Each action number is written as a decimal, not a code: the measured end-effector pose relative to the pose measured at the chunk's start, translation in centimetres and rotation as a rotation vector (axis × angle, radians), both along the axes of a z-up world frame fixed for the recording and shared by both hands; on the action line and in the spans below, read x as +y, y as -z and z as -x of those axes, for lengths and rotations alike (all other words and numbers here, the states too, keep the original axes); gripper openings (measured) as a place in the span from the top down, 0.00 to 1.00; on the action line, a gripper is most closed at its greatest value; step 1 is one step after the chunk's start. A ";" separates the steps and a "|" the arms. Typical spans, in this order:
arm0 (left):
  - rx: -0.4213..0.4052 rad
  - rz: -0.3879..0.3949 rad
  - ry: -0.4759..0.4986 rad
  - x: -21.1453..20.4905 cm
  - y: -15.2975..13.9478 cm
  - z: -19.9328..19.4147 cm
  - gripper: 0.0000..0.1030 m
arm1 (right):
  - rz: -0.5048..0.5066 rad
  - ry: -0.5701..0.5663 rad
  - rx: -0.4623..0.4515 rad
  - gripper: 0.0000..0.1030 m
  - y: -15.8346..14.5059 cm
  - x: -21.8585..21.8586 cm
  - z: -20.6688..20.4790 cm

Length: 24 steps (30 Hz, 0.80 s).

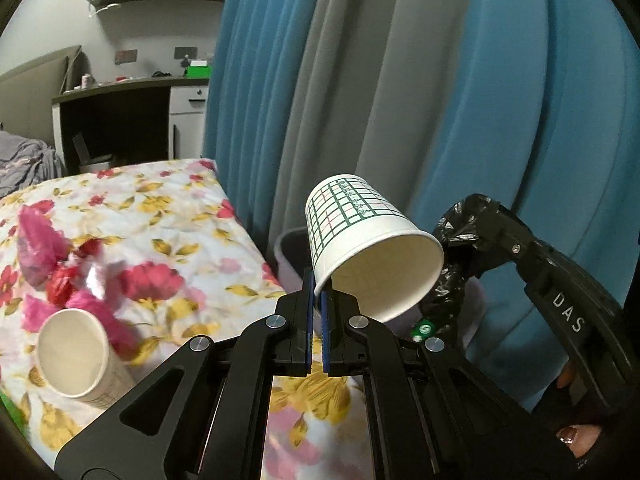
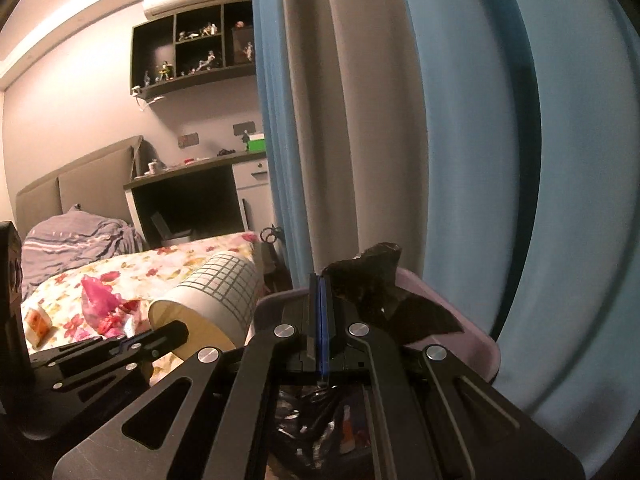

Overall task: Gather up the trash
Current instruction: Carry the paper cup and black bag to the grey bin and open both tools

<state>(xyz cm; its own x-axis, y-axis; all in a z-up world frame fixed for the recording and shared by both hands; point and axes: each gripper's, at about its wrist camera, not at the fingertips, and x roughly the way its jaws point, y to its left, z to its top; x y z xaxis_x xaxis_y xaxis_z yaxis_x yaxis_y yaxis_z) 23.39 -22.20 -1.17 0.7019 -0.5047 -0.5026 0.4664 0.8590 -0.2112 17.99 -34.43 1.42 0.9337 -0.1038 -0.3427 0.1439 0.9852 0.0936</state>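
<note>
My black jaws pinch a white paper cup (image 1: 360,236) gridded green and red, beside the floral pink-and-yellow bedspread (image 1: 160,216) and blue-grey curtains (image 1: 400,80).

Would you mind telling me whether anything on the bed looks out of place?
Yes: a second paper cup lies tipped on its side on the floral bedspread, beside crumpled pink wrappers, all litter on bedding.

My left wrist camera looks along its fingers (image 1: 317,300), angled down over the bed (image 1: 132,216), close to the curtain (image 1: 360,80). My right looks beside it; both share bed, curtain and paper cup (image 2: 216,292).
</note>
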 end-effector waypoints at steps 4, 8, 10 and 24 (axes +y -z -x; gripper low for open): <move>0.022 0.000 0.018 -1.1 0.7 -0.7 0.98 | -0.025 -0.001 0.023 0.99 0.9 -1.1 -0.8; 0.044 -0.008 0.040 -2.1 1.6 -1.1 0.98 | -0.048 -0.002 0.056 0.99 1.9 -2.0 -1.2; 0.056 -0.011 0.053 -2.6 2.0 -1.3 0.98 | -0.055 -0.001 0.069 0.99 2.3 -2.4 -1.3; 0.118 -0.032 0.116 -5.0 4.0 -2.0 0.98 | -0.084 0.004 0.159 0.99 4.4 -4.3 -1.9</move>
<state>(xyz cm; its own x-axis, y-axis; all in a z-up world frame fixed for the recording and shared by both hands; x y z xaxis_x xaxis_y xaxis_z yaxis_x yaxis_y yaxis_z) 25.36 -27.19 -5.17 0.5750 -0.5616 -0.5949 0.5366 0.8078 -0.2439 19.88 -38.78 -2.95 0.8665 -0.0725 -0.4939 0.1676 0.9742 0.1509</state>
